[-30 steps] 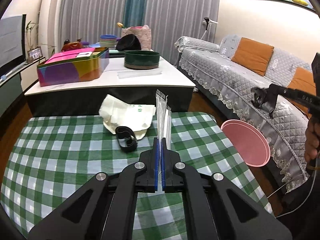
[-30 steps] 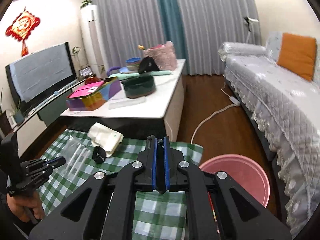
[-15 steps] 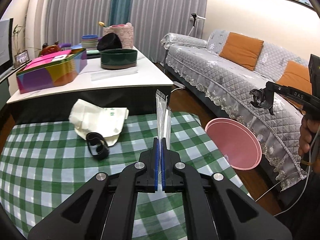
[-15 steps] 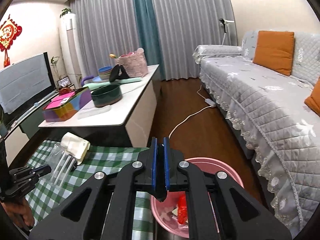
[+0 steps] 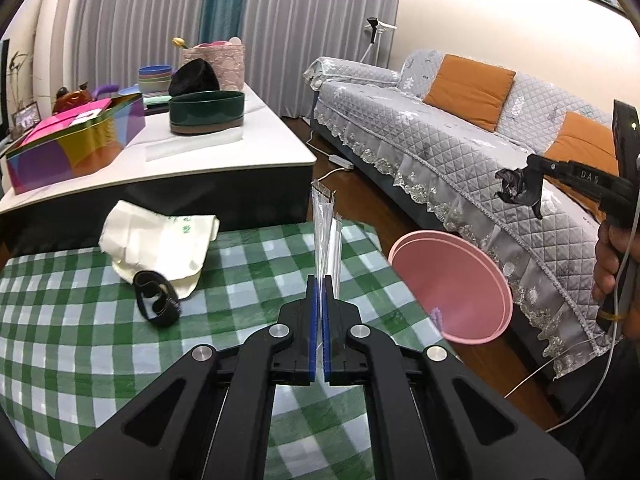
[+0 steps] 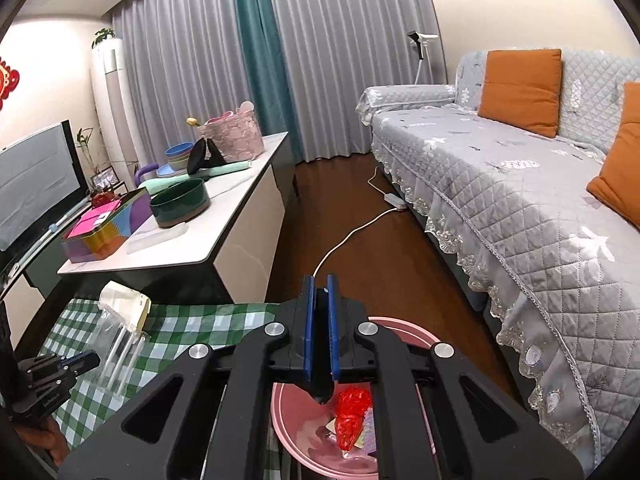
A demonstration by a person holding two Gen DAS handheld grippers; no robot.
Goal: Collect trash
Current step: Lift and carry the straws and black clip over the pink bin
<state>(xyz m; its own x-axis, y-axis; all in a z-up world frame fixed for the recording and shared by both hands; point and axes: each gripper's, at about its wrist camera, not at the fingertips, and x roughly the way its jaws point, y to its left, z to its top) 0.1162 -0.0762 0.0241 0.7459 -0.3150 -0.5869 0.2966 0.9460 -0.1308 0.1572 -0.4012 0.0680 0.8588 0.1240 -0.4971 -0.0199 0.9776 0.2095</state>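
Beside the checked tablecloth (image 5: 100,344), the right gripper (image 6: 319,336) is pinching black scrap (image 5: 514,188) above the pink bin (image 6: 304,432), while the left gripper (image 5: 320,320) is clamping a clear wrapper (image 5: 326,236); each should be released squarely over the rim

Your left gripper (image 5: 320,288) is matte black with blue pads (image 5: 313,320) and silver screws at the joints. Same build on your right gripper (image 6: 319,292). A thin white cable (image 5: 624,248) trails past your hand (image 5: 612,264), and white lettering marks that black body.

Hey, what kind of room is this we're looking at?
Most likely a home living room: a quilted grey sofa with orange cushions, a long coffee table, and floor-length curtains.
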